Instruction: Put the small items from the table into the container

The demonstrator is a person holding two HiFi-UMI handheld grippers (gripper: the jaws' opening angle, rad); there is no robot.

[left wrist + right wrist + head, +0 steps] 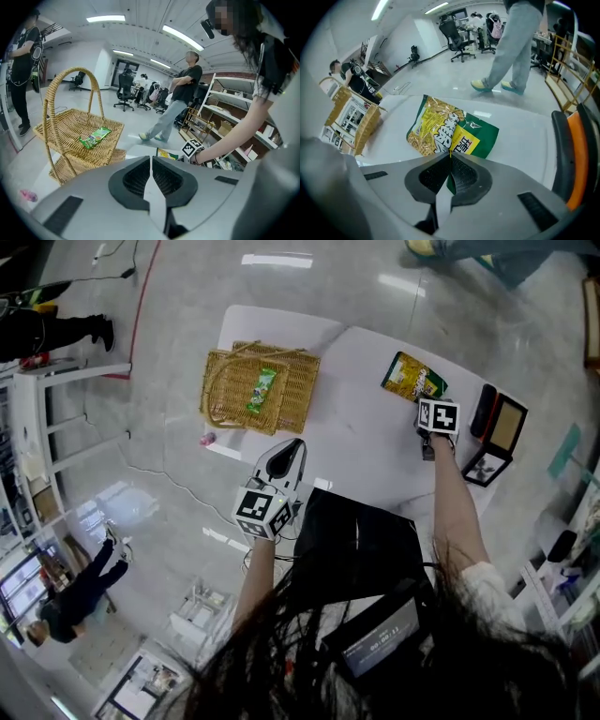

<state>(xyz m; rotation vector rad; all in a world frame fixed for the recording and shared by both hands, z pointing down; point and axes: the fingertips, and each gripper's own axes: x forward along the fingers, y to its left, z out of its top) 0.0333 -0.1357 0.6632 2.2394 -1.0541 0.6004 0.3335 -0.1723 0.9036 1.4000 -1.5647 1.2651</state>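
A yellow-and-green snack bag point(412, 377) point(445, 131) lies on the white table point(366, 442) at the far right. My right gripper point(424, 401) point(450, 153) points steeply down and is shut on the bag's near edge. The wicker basket point(217, 371) point(70, 126) stands at the table's far left with a small green packet point(262, 390) point(95, 137) lying in it. My left gripper point(292, 444) point(151, 159) hovers over the table's near side, short of the basket, shut with nothing between its fingers.
A small pink item point(207, 439) point(27, 195) lies by the table's edge near the basket. Black and orange-framed objects point(497, 427) sit at the table's right end. People stand around, and shelving point(234, 122) is at the right.
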